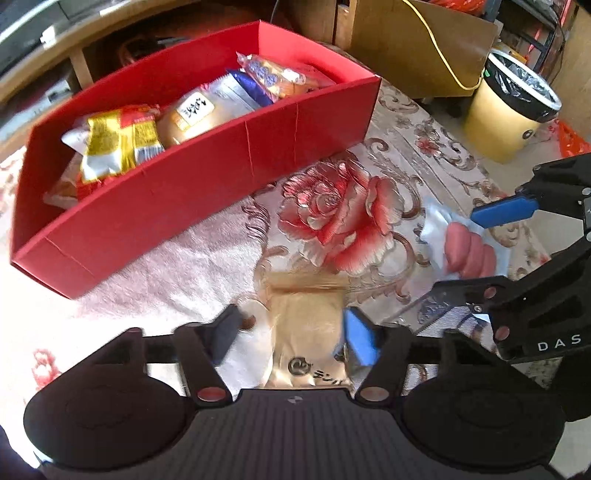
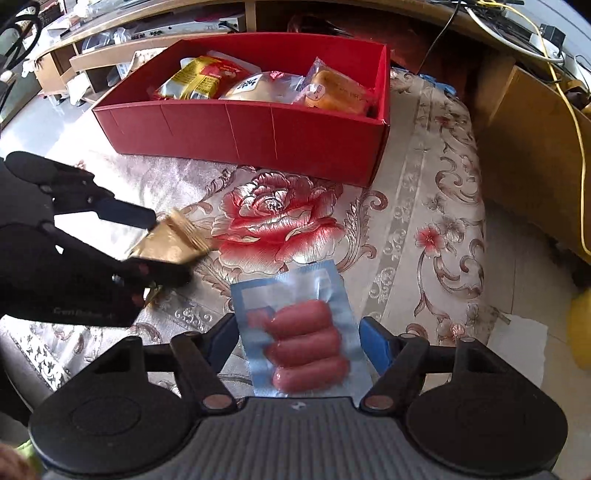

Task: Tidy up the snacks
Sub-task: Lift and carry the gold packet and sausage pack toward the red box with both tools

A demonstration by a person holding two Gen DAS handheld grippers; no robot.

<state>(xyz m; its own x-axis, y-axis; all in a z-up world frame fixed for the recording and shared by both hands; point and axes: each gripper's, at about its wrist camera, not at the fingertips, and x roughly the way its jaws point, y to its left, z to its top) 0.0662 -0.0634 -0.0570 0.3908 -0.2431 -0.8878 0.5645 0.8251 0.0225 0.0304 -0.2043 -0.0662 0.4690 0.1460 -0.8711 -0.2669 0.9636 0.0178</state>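
A red box (image 1: 207, 177) (image 2: 258, 129) holds several snack packs on the flowered cloth. My left gripper (image 1: 291, 332) is closed on a gold foil packet (image 1: 306, 325), which also shows in the right wrist view (image 2: 170, 243) lifted off the cloth. My right gripper (image 2: 299, 339) straddles a blue sausage pack (image 2: 306, 339) with its pads close to the pack's edges. The sausage pack also shows in the left wrist view (image 1: 465, 247) between the right gripper's fingers (image 1: 502, 210).
A yellow bin with a black liner (image 1: 513, 107) stands to the right of the cloth. A cardboard box (image 2: 535, 155) and a yellow cable (image 2: 576, 147) lie on the right. Low wooden shelves (image 2: 155, 33) run behind the red box.
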